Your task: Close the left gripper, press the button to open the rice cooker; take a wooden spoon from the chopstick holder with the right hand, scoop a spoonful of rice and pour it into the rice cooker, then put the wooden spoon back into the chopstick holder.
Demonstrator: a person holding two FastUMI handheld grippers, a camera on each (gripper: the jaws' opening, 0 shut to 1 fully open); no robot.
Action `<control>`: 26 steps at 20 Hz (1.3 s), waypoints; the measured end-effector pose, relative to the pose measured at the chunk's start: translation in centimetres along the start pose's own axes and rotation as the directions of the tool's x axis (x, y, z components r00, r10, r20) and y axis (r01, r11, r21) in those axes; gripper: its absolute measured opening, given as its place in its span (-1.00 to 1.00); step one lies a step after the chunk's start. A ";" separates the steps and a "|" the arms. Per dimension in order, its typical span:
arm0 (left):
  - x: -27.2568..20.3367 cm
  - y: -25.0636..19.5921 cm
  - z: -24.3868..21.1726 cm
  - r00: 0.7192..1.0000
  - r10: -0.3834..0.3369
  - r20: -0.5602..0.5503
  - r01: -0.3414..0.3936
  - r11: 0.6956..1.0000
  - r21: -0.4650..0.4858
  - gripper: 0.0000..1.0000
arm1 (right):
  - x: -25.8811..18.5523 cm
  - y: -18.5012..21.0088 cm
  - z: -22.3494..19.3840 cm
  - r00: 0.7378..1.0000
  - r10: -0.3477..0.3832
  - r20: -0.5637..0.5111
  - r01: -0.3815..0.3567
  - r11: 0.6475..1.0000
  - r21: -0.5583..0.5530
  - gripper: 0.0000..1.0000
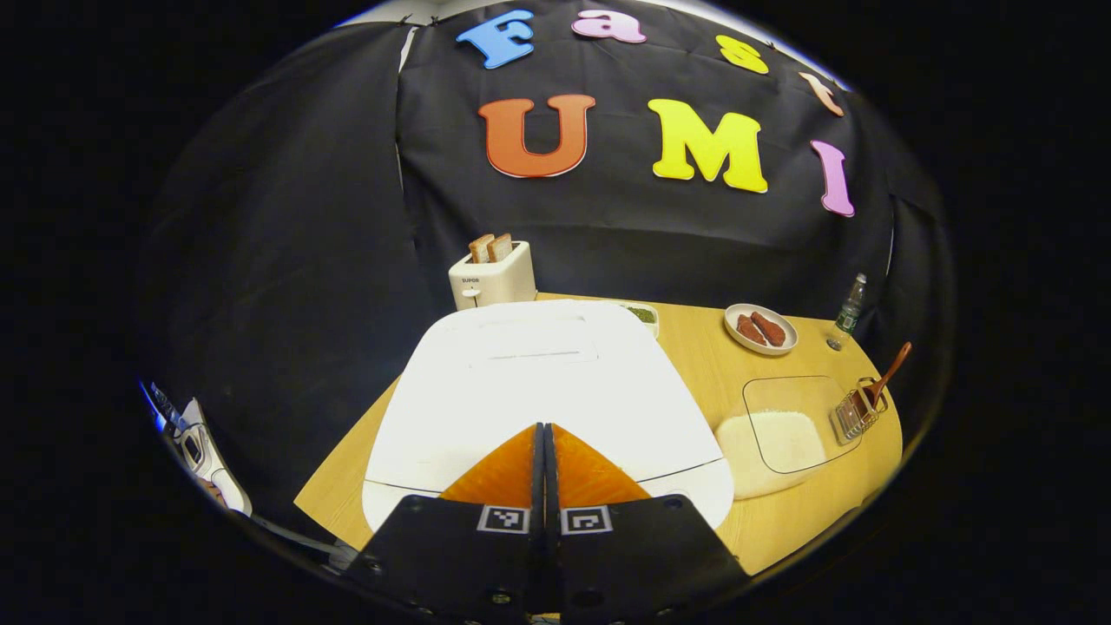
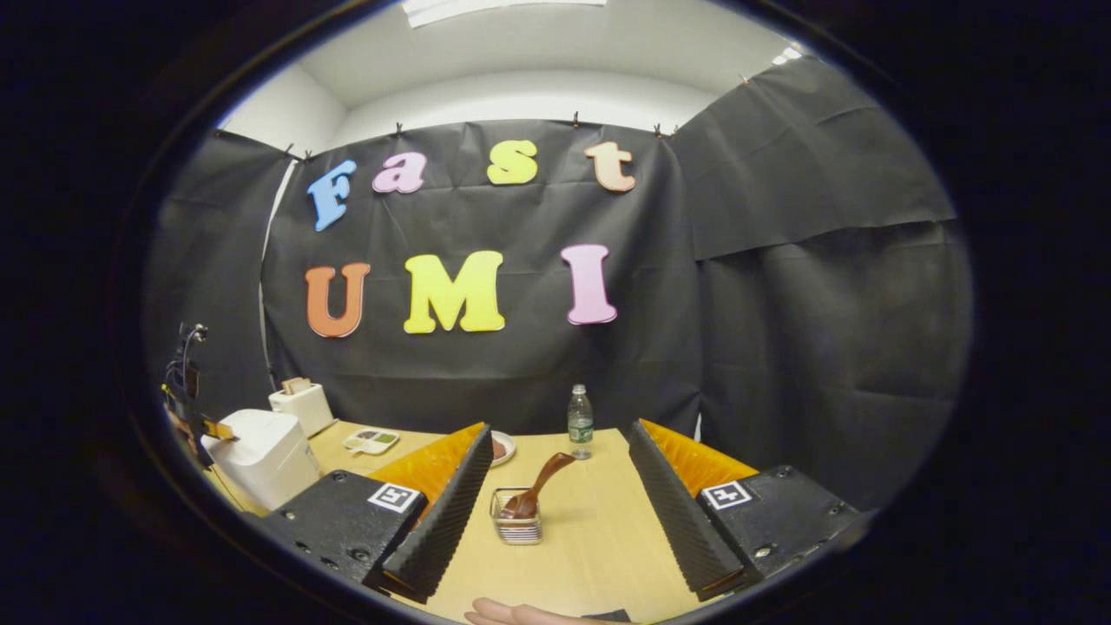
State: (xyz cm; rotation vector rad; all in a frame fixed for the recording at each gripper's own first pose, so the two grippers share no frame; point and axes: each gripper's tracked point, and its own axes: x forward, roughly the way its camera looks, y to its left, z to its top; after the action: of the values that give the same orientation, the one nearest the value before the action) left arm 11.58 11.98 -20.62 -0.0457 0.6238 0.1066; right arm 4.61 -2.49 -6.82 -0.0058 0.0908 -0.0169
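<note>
The left gripper (image 1: 544, 434) has its jaws pressed together with nothing between them, and their joined tip sits over the front part of the cooker (image 1: 542, 386) lid. The cooker fills the middle of the left gripper view, lid still down, so the task looks to be at its first step: the press on the button. The button itself cannot be made out; it probably lies under or just ahead of the jaw tip, near the lid's front edge. So the move ahead is likely a short push down and forward along the jaws' own line. Whether the tip already touches the lid cannot be told.

The right gripper (image 2: 555, 495) hangs above the table (image 2: 599, 538) with its jaws wide apart and empty. The holder (image 2: 517, 526) stands on the table ahead, between the two fingers but closer to the left one. The spoon (image 2: 540, 490) stands in it, bowl down, its handle leaning up and to the right, toward the bottle (image 2: 580, 423) behind. This hand is plainly the nearer one to the spoon, and the tilted handle lies across the gap, so the jaws will need to line up with that slant.

In the left gripper view, the rice tray (image 1: 785, 425) lies just right of the cooker, beside the holder.
</note>
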 end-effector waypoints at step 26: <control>-21.9 -1.6 12.9 0.815 -0.022 0.578 0.023 1.000 0.005 0.93 | 8.5 -1.4 -3.6 0.999 -0.009 -0.039 0.009 1.000 0.005 1.00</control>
State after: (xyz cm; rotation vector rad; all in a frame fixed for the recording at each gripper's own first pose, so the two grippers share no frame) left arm 1.56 9.43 2.64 -0.0202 0.0071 0.0915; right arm 12.71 -4.10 -11.19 -0.0010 0.1298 -0.0259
